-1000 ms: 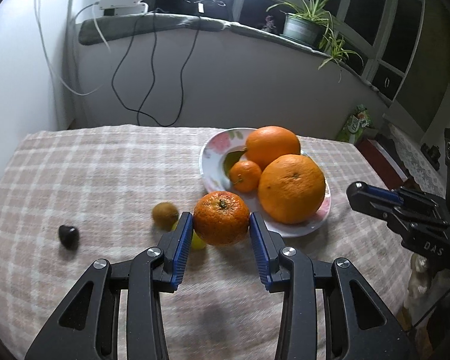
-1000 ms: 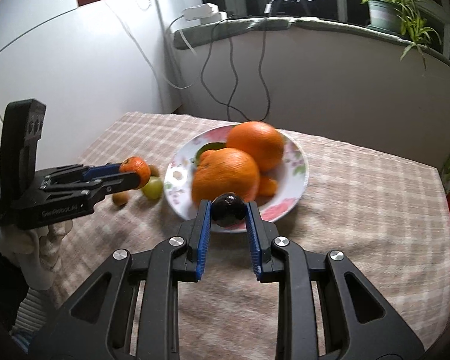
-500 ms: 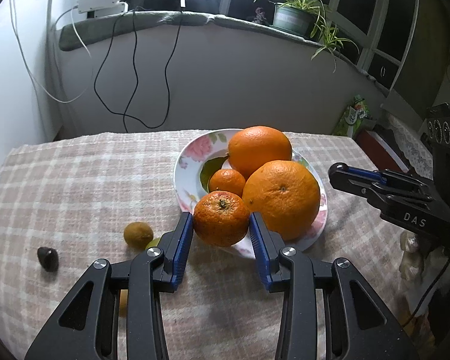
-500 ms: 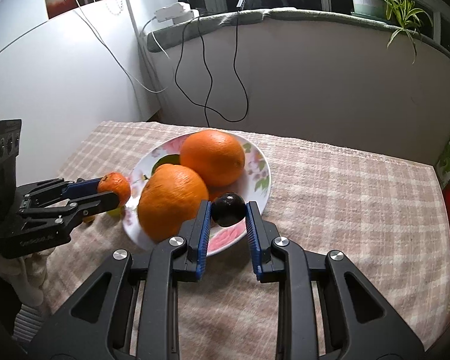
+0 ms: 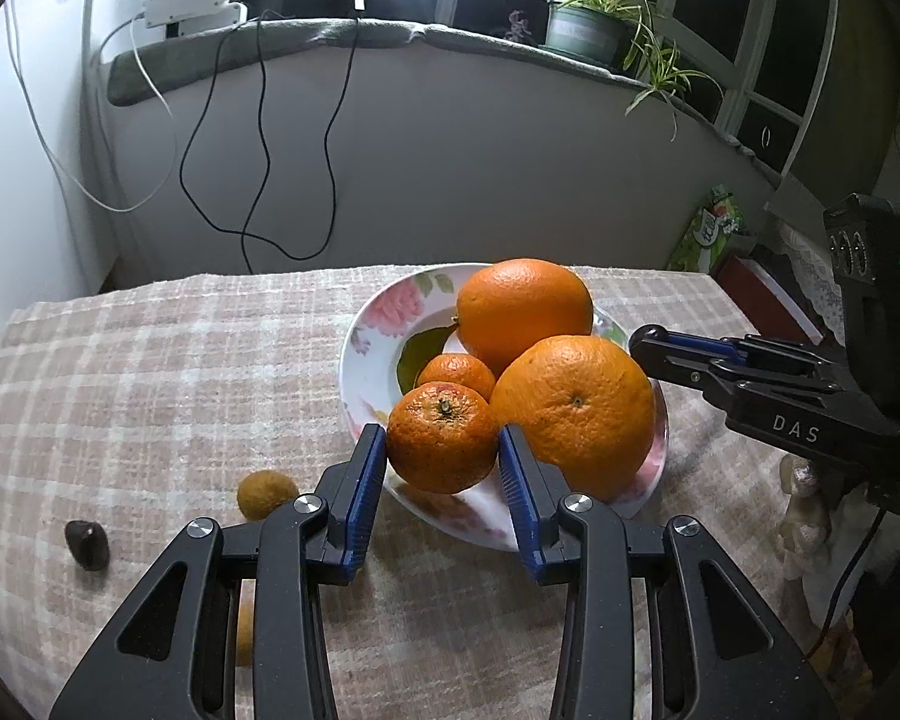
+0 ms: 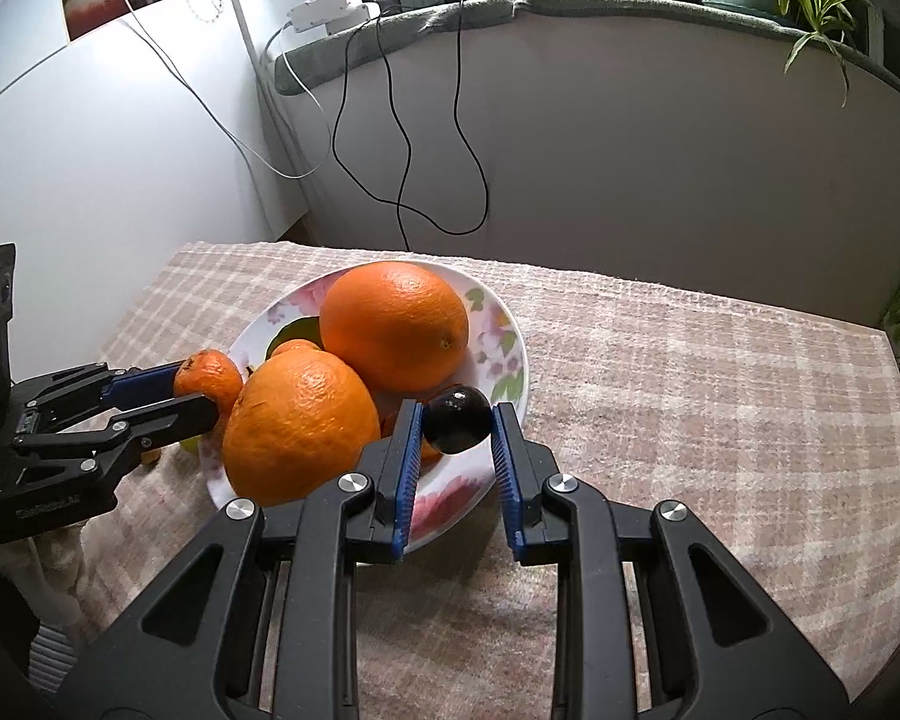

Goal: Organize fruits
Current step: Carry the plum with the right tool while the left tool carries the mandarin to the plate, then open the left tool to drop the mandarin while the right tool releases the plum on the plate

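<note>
My left gripper (image 5: 443, 456) is shut on a tangerine (image 5: 443, 437) and holds it over the near left rim of the floral plate (image 5: 366, 354). The plate holds two big oranges (image 5: 573, 408) (image 5: 523, 306) and a small tangerine (image 5: 457, 373). My right gripper (image 6: 456, 438) is shut on a small dark round fruit (image 6: 457, 418) above the plate's (image 6: 513, 354) near right side. The left gripper (image 6: 201, 405) with its tangerine (image 6: 208, 379) shows at the left in the right wrist view. The right gripper (image 5: 645, 343) shows at the right in the left wrist view.
On the checked tablecloth (image 5: 150, 396) left of the plate lie a small brown-yellow fruit (image 5: 267, 493) and a dark small fruit (image 5: 87, 545). Another yellowish fruit (image 5: 245, 630) is partly hidden under my left gripper. Cables hang on the wall behind; a potted plant (image 5: 588, 30) stands on the sill.
My left gripper has carried the tangerine forward and right, from the cloth by the small fruits to over the plate's rim. My right gripper has brought the dark fruit closer over the plate.
</note>
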{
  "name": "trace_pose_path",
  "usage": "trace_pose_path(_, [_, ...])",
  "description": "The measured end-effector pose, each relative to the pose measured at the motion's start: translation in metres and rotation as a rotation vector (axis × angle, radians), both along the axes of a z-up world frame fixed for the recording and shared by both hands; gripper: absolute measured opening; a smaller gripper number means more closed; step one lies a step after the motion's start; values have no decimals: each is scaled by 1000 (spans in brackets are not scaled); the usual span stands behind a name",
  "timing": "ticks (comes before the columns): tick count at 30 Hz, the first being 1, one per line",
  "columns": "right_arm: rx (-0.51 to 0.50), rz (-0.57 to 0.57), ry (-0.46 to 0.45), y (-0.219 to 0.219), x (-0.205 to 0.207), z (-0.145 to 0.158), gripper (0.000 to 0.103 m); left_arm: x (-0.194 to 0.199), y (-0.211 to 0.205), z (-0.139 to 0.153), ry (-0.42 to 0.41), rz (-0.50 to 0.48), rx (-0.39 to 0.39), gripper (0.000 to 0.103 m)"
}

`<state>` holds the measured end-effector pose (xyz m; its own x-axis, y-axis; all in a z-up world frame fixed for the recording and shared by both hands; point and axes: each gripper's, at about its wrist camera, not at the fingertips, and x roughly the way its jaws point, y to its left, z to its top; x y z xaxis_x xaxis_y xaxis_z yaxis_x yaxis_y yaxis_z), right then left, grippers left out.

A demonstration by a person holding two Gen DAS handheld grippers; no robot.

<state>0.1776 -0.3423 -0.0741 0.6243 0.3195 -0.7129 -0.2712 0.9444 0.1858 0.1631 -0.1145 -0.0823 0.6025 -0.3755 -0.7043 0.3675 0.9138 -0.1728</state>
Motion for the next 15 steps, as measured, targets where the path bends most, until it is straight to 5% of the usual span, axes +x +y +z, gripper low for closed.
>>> trace_pose_path(13, [-22, 1, -3, 5, 5, 2, 26, 0, -2, 6, -27, -7, 5, 43])
trace_pose_path(15, [-23, -4, -10, 4, 4, 3, 36, -1, -2, 8, -30, -8, 4, 43])
